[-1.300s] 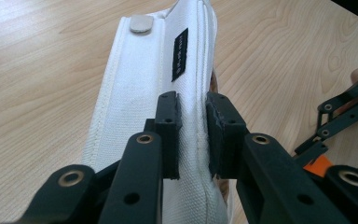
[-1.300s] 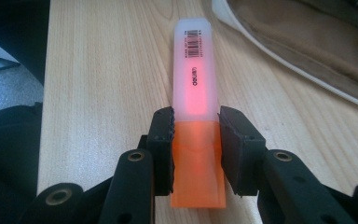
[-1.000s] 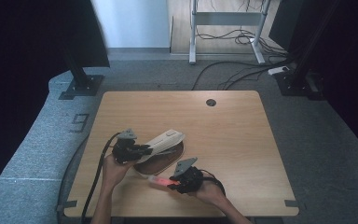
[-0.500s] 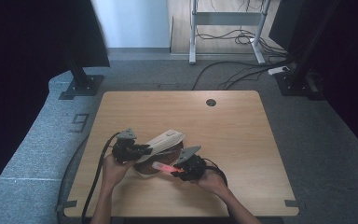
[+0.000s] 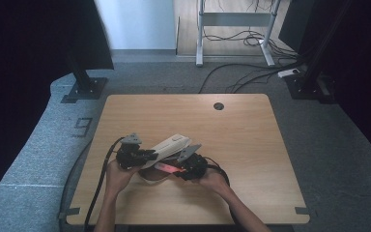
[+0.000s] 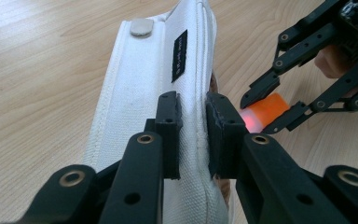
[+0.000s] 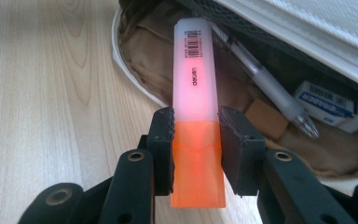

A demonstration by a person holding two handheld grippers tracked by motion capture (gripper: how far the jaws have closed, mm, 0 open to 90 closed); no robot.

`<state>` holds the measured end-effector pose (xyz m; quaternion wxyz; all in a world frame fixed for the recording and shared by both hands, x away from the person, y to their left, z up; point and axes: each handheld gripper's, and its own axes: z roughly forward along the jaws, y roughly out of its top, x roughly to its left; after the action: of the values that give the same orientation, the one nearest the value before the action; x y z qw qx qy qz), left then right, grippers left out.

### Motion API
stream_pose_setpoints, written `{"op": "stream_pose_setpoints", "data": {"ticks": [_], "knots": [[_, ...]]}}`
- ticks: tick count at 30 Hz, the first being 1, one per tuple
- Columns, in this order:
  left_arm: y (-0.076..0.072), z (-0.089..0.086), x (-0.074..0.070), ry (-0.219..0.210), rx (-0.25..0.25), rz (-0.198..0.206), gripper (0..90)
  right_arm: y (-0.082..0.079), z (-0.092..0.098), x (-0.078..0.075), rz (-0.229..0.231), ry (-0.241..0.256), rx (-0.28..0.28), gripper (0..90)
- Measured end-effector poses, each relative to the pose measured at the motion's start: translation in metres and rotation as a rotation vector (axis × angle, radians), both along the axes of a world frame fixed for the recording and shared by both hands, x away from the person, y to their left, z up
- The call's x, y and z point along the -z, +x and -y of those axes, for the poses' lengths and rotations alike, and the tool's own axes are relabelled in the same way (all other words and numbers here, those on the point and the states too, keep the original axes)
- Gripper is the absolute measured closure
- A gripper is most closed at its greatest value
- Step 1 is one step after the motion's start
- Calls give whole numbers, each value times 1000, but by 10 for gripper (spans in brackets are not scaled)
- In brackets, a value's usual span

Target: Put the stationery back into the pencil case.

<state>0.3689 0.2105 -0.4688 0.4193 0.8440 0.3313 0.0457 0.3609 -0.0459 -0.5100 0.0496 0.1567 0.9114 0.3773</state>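
Nearest to us in the right gripper view, our right gripper (image 7: 196, 140) has its jaws clamped on an orange highlighter (image 7: 195, 93), pinching it where the orange cap meets the pale pink barrel. The barrel's far end, with a barcode label, points into the open mouth of the white pencil case (image 7: 307, 28). Inside that case, on its tan lining, we see a clear pen (image 7: 265, 88) lying slantwise, a small brown block (image 7: 265, 119) beside it, and a white and blue eraser (image 7: 328, 105) farther right, under the raised flap.

In the left gripper view, our left gripper (image 6: 193, 135) has its jaws drawn narrow on the white fabric edge of the case's flap (image 6: 140, 88), holding it lifted. A grey snap button (image 6: 141, 26) and a small black label (image 6: 179, 56) sit on that flap farther off.

From the high view, the case (image 5: 170, 145) lies near the front of the wooden table (image 5: 251, 135), between the two grippers, with the highlighter (image 5: 166, 167) at its near opening.
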Motion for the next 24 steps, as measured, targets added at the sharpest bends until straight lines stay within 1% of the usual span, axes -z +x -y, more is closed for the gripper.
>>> {"op": "stream_pose_setpoints", "data": {"ticks": [10,14,22,24], "knots": [[0,0,0,4,2,1,758,7,-20,2,9,-11,-36,655],[0,0,0,3,3,0,758,9,-30,5,7,-11,-47,655],[0,1,0,4,6,0,757,13,-41,9,8,-15,-57,654],[0,1,0,3,7,1,757,14,-46,10,6,-9,-60,654]]}}
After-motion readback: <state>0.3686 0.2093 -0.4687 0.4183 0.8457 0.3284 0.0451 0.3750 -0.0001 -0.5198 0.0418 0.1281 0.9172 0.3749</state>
